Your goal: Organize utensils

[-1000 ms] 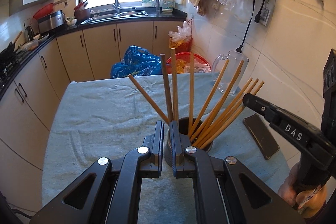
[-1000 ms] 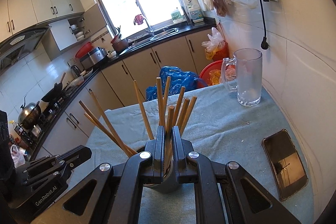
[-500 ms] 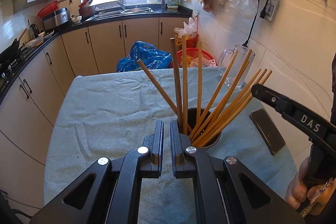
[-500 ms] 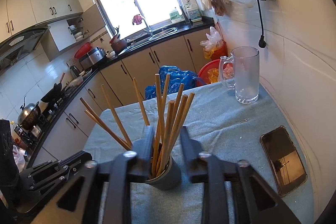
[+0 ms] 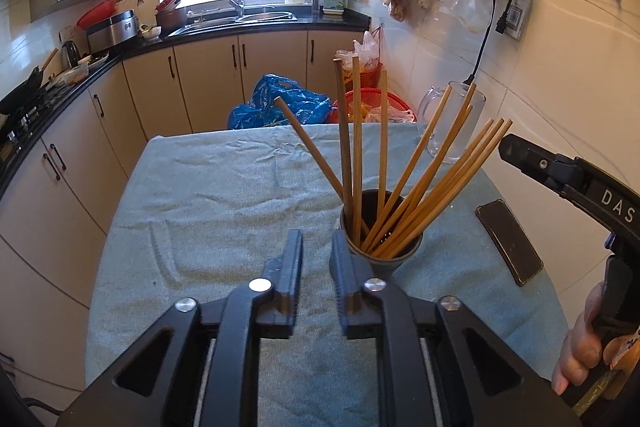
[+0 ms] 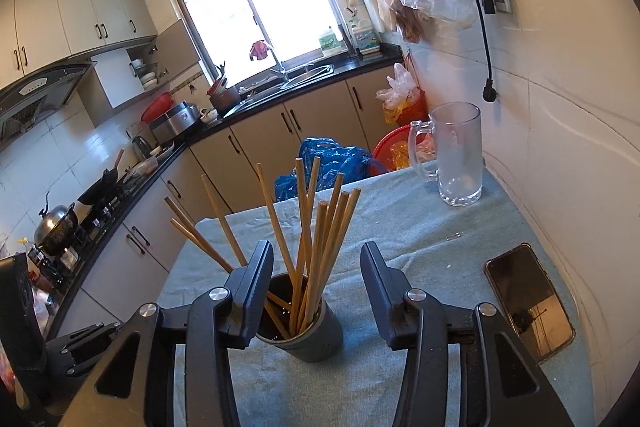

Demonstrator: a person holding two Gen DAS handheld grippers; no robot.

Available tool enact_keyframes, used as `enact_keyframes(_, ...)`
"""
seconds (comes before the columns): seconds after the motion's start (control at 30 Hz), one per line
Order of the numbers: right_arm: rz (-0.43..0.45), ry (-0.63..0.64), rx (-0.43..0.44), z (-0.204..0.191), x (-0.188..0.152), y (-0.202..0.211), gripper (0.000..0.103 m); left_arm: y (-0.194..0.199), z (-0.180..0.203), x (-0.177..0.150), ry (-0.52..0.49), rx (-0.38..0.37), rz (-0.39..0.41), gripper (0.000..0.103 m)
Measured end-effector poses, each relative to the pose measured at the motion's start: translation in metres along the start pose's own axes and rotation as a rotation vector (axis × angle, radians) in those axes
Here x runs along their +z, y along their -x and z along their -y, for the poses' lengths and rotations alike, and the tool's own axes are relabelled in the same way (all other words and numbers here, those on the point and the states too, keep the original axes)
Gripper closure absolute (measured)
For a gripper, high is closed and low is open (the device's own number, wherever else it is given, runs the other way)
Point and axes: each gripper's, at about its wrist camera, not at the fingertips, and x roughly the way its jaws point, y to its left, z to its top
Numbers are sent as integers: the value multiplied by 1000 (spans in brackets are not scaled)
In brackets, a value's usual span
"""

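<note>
Both devices are built of matte black plastic. The left gripper [image 5: 316, 255] is formed of two flat ribbed fingers on triangular cut-out arms, fastened with round silver screws. The right gripper [image 6: 316, 267] is shaped alike; white lettering, seemingly "DAS", is printed on its side.
</note>
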Motion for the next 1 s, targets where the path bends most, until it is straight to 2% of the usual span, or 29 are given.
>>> enact_keyframes(0.2,3,-7,-2,2,-3,12,50,14,-1,-8,0,13,13,80)
enact_keyframes(0.27,7,-7,-1,2,-4,18,49,19,-1,-10,0,18,19,74)
enact_keyframes(0.33,10,-5,0,2,-6,25,47,27,-2,-14,4,26,26,70)
enact_keyframes(0.4,14,-5,0,1,-8,31,40,34,-2,-17,9,31,32,67)
enact_keyframes(0.7,4,38,-21,1,-29,58,37,73,1,-46,14,57,73,56)
enact_keyframes(0.87,-12,101,-29,-5,-46,76,32,101,3,-63,27,85,121,36)
enact_keyframes(1.0,-16,144,-31,-10,-61,94,29,125,2,-77,37,129,174,26)
